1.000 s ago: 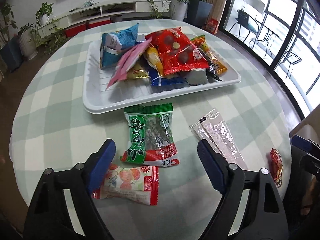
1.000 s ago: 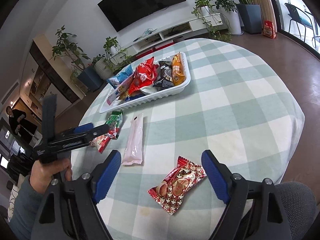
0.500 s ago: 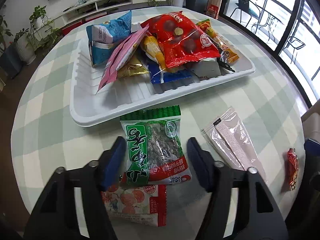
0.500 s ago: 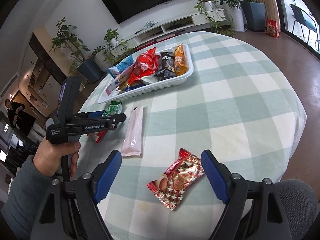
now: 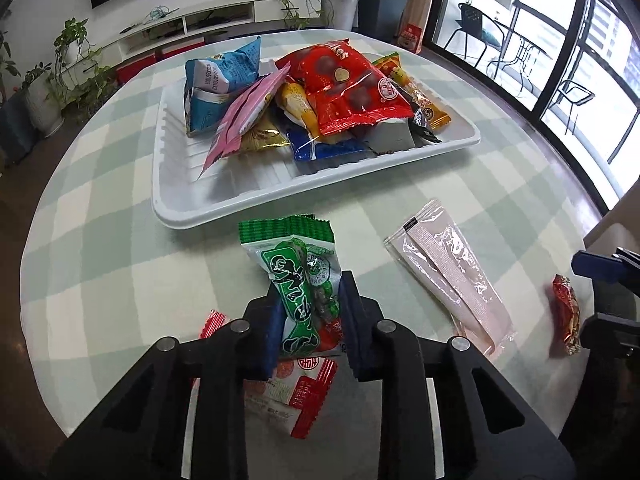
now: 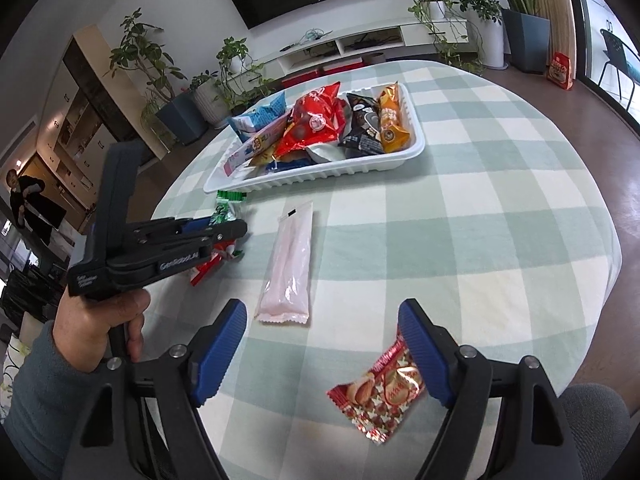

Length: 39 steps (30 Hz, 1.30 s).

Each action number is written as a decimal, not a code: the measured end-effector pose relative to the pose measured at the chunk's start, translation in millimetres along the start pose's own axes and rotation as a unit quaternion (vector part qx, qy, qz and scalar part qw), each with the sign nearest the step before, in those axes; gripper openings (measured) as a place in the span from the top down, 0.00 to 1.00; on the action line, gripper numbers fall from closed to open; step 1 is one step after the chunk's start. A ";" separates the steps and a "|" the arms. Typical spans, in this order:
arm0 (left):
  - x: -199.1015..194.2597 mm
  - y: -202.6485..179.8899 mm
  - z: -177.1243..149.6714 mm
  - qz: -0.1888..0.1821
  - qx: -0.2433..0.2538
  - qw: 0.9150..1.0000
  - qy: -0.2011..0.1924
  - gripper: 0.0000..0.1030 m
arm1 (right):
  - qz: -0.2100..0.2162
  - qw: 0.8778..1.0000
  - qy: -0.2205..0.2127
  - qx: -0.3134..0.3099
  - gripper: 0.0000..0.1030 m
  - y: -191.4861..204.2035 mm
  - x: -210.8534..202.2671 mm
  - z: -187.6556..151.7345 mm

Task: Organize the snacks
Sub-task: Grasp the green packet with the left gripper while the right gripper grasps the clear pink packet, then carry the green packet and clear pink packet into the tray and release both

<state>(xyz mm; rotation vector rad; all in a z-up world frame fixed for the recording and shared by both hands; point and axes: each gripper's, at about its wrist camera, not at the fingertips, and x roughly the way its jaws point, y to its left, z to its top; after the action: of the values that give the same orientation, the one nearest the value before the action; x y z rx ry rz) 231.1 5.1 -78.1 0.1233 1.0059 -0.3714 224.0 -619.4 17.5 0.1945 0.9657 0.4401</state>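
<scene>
My left gripper [image 5: 310, 300] has its jaws closing on the green snack packet [image 5: 296, 268], and the blue pads squeeze it so it crumples. A red-and-white packet [image 5: 304, 392] lies under them. In the right wrist view a hand holds the left gripper [image 6: 224, 232] low over the table, with the green snack packet [image 6: 226, 210] sticking out of it. My right gripper [image 6: 322, 316] stands wide, its jaws closing slightly, pressing on nothing. A red candy packet [image 6: 380, 392] lies on the cloth beside its right finger. The white tray [image 5: 224, 208] holds several snack bags.
A long pink packet [image 6: 290, 264] lies between the two grippers on the green-checked tablecloth [image 6: 480, 200]. The white tray [image 6: 320, 176] sits further back. A grey chair [image 6: 592, 412] is at the table's near right edge. A person stands far off at the left.
The left jaws have closed from wide apart onto the green packet, crumpling it. The right gripper has shifted sideways, so the red candy packet now lies by its right finger.
</scene>
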 end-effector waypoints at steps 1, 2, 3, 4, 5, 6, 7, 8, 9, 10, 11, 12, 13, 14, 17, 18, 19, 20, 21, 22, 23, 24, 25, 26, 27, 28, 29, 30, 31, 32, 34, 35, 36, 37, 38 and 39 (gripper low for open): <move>-1.7 2.0 -2.2 -0.004 -0.005 1.000 -0.003 0.78 | -0.001 1.000 0.002 -0.004 0.21 3.0 2.2 2.2; -3.9 4.0 -4.7 -0.007 -0.010 1.000 -0.007 0.78 | -0.001 1.000 0.002 -0.008 0.22 6.1 4.4 4.4; -6.5 5.9 -7.1 -0.010 -0.015 1.000 -0.011 0.78 | -0.001 1.000 0.002 -0.013 0.22 10.4 6.7 7.2; -9.1 7.9 -9.7 -0.014 -0.021 1.000 -0.015 0.78 | -0.004 1.000 0.003 -0.018 0.22 13.7 8.6 8.8; -12.5 10.2 -13.2 -0.018 -0.026 0.999 -0.019 0.78 | -0.006 1.000 0.004 -0.022 0.22 16.7 11.1 10.5; -16.1 12.2 -15.9 -0.022 -0.031 0.999 -0.023 0.78 | -0.008 1.000 0.007 -0.026 0.22 19.7 14.7 13.0; -19.8 14.0 -18.6 -0.026 -0.037 0.999 -0.028 0.78 | -0.013 0.999 0.010 -0.030 0.22 21.8 18.0 14.4; -24.3 15.8 -21.6 -0.032 -0.044 0.998 -0.034 0.78 | -0.018 0.999 0.015 -0.034 0.22 23.7 22.8 16.0; -28.6 17.1 -23.9 -0.037 -0.049 0.997 -0.040 0.78 | -0.023 0.999 0.022 -0.036 0.22 25.0 27.9 17.2; -33.4 18.7 -26.8 -0.043 -0.057 0.996 -0.047 0.78 | -0.026 0.999 0.028 -0.036 0.25 25.8 32.8 18.9; -37.6 20.1 -29.0 -0.048 -0.062 0.996 -0.050 0.78 | -0.028 0.998 0.035 -0.037 0.26 26.7 38.5 20.9; -40.9 21.0 -32.4 -0.055 -0.067 0.995 -0.053 0.78 | -0.030 0.998 0.040 -0.038 0.26 27.8 43.0 21.9; -44.3 21.0 -36.1 -0.063 -0.072 0.994 -0.057 0.78 | -0.034 0.998 0.045 -0.041 0.29 29.4 48.5 22.8; -46.4 19.9 -37.5 -0.068 -0.075 0.993 -0.059 0.78 | -0.040 0.997 0.054 -0.044 0.30 30.6 55.4 24.3; -53.8 17.6 -46.7 -0.083 -0.086 0.991 -0.066 0.78 | -0.049 0.995 0.073 -0.050 0.34 33.2 71.3 24.6; -56.0 18.0 -50.5 -0.089 -0.091 0.990 -0.068 0.78 | -0.053 0.994 0.078 -0.052 0.36 34.1 75.4 23.2; -57.4 17.6 -52.8 -0.092 -0.094 0.989 -0.069 0.78 | -0.054 0.993 0.084 -0.055 0.37 35.0 79.2 21.3; -59.4 17.3 -56.3 -0.094 -0.096 0.989 -0.070 0.78 | -0.059 0.993 0.082 -0.061 0.37 36.9 80.5 19.7; -59.5 15.7 -59.0 -0.095 -0.097 0.988 -0.069 0.78 | -0.068 0.992 0.077 -0.075 0.38 40.6 80.7 17.7; -59.6 14.6 -61.8 -0.099 -0.100 0.988 -0.068 0.78 | -0.076 0.991 0.076 -0.085 0.40 43.1 81.4 16.2; -59.8 13.8 -64.0 -0.102 -0.102 0.987 -0.068 0.78 | -0.082 0.989 0.074 -0.094 0.43 45.3 81.4 14.7; -60.2 12.4 -66.6 -0.104 -0.104 0.987 -0.068 0.78 | -0.089 0.987 0.073 -0.109 0.51 48.1 81.7 13.1; -59.7 11.5 -68.8 -0.106 -0.105 0.987 -0.067 0.78 | -0.098 0.985 0.072 -0.122 0.61 50.6 81.9 11.7; -59.5 10.5 -70.4 -0.107 -0.106 0.986 -0.067 0.78 | -0.102 0.983 0.070 -0.132 0.63 52.4 81.4 10.7; -59.7 9.3 -72.0 -0.109 -0.107 0.986 -0.067 0.78 | -0.100 0.983 0.070 -0.137 0.66 53.0 80.6 10.0; -59.7 8.3 -72.6 -0.109 -0.108 0.986 -0.067 0.78 | -0.099 0.983 0.070 -0.139 0.68 52.7 79.9 9.5; -59.9 8.1 -73.2 -0.110 -0.109 0.986 -0.067 0.78 | -0.098 0.983 0.070 -0.141 0.69 52.8 78.8 9.6; -61.1 7.6 -73.8 -0.111 -0.110 0.985 -0.068 0.78 | -0.096 0.983 0.067 -0.141 0.73 52.1 77.1 9.2; -62.8 7.2 -74.3 -0.112 -0.110 0.985 -0.070 0.78 | -0.094 0.984 0.066 -0.138 0.76 50.8 75.7 9.1; -63.4 8.0 -73.7 -0.112 -0.111 0.985 -0.071 0.78 | -0.090 0.985 0.064 -0.132 0.77 48.5 73.7 9.0; -64.6 8.7 -73.9 -0.114 -0.114 0.984 -0.072 0.78 | -0.083 0.987 0.062 -0.120 0.80 45.5 73.2 10.2; -64.9 9.6 -73.2 -0.115 -0.115 0.984 -0.073 0.78 | -0.077 0.989 0.060 -0.111 0.81 42.9 70.6 10.7; -65.7 9.9 -73.0 -0.116 -0.116 0.984 -0.075 0.78 | -0.069 0.991 0.057 -0.100 0.81 39.5 67.4 11.7; -66.6 10.3 -72.5 -0.118 -0.117 0.983 -0.077 0.78 | -0.063 0.993 0.053 -0.090 0.81 36.3 63.8 13.2; -67.3 10.8 -71.7 -0.120 -0.119 0.983 -0.078 0.78 | -0.055 0.994 0.049 -0.081 0.81 34.0 60.2 14.5; -68.8 10.7 -70.9 -0.121 -0.119 0.982 -0.080 0.78 | -0.045 0.996 0.046 -0.069 0.81 31.1 55.4 16.3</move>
<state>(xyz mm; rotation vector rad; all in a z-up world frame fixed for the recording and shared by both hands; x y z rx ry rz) 145.3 51.2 -58.7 -0.2440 0.9008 -0.4725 256.1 -566.4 -3.9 0.0059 1.0256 0.4336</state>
